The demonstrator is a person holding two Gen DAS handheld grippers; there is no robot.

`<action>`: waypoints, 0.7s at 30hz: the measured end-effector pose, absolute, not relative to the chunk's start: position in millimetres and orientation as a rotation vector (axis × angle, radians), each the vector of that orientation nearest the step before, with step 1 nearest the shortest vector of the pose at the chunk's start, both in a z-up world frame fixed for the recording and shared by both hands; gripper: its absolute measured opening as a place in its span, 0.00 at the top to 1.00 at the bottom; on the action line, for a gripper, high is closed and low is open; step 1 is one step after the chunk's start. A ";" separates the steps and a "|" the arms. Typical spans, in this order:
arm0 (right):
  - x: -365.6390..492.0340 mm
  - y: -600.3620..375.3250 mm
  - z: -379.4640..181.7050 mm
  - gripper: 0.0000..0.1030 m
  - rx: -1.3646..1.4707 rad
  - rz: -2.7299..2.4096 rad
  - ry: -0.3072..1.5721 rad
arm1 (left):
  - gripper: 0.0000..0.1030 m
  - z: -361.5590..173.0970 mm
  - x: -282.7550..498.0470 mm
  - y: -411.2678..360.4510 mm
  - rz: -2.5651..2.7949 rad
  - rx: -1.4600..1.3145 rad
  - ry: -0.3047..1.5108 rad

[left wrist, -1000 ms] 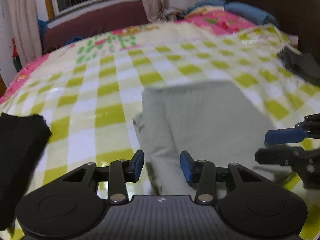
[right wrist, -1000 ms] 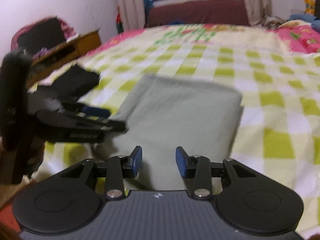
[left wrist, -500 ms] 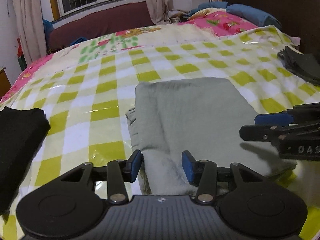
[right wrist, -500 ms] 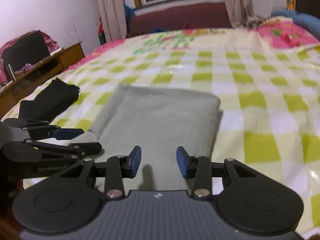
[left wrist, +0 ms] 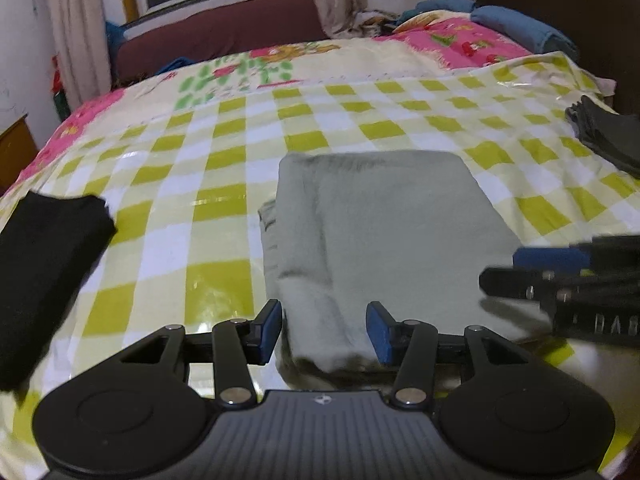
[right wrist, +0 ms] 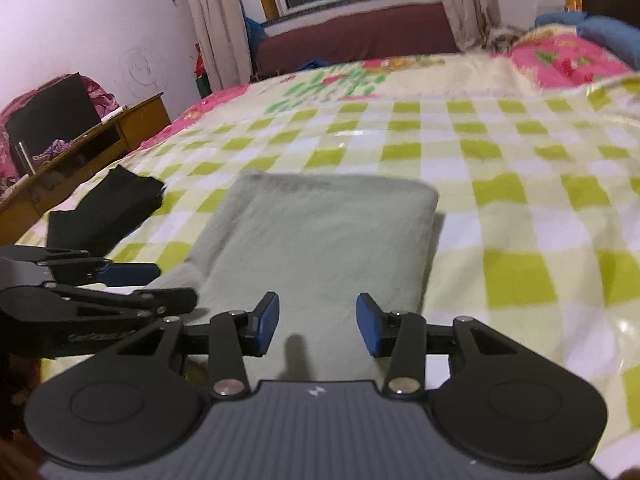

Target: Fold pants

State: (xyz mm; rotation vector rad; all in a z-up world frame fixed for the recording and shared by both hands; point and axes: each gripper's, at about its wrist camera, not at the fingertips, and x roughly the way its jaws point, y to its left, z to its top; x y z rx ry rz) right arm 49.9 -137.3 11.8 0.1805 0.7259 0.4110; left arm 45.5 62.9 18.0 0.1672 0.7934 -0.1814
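Centre: the folded grey pants (left wrist: 384, 232) lie on the checked bedcover (left wrist: 168, 208), filling the middle of the near bed.
Left flank: a black folded garment (left wrist: 44, 256) lies well apart from the pants; a bare strip of bedcover runs between them.
Right flank: a dark grey folded pile (left wrist: 608, 136) sits near the far right edge; open bedcover lies between it and the pants.
Beyond the pants: bare bedcover reaches to the pink bedding (left wrist: 468, 44).
Near edge: left gripper (left wrist: 324, 332) and right gripper (right wrist: 316, 324), both spread wide, crowd the pants' near edge side by side.
Off the bed: a wooden desk (right wrist: 88, 140) flanks the left side.
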 end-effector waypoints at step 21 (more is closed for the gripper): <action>4.2 -132.3 12.3 0.56 0.151 0.375 0.781 | 0.30 9.5 -4.2 34.6 -0.136 0.188 0.800</action>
